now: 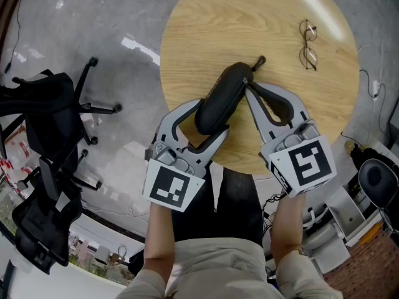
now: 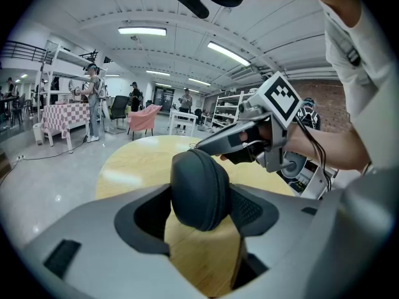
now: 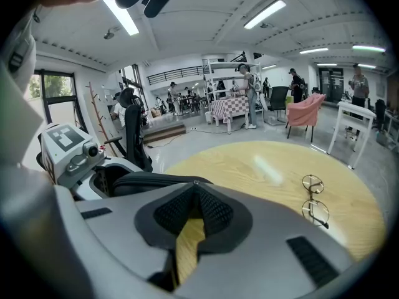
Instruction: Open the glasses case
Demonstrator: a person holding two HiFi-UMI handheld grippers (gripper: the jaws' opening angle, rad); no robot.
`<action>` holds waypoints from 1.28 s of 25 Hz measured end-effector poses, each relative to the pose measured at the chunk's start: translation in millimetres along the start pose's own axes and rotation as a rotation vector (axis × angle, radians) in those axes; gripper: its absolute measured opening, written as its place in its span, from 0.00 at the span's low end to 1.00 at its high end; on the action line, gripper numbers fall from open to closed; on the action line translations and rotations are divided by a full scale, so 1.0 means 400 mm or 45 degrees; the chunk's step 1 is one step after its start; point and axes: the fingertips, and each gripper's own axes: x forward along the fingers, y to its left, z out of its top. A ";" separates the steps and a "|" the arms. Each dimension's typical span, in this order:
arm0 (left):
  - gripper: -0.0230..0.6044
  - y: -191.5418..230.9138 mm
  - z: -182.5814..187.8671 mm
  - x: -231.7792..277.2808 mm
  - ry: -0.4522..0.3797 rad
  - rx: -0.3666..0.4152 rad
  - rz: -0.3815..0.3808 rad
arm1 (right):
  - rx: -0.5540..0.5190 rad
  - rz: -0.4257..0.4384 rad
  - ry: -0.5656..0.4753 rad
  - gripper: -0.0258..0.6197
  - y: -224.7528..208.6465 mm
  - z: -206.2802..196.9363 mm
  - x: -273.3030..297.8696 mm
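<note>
A black zip-up glasses case lies slanted above the near part of the round wooden table. My left gripper is shut on its near end, and the case fills the gap between the pads. My right gripper has its tips pressed together at the case's far end, pinching what looks like the zipper pull. A small black tab sticks out beyond that end. Wire-rimmed glasses lie folded at the table's far right, apart from both grippers.
Black office chairs stand on the grey floor to the left of the table. Cables and equipment crowd the floor at the right. A pink armchair, shelves and several people are far off in the room.
</note>
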 end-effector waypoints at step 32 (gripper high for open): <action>0.50 -0.007 -0.053 0.010 0.048 -0.043 0.017 | 0.068 0.006 0.029 0.10 -0.049 -0.023 0.019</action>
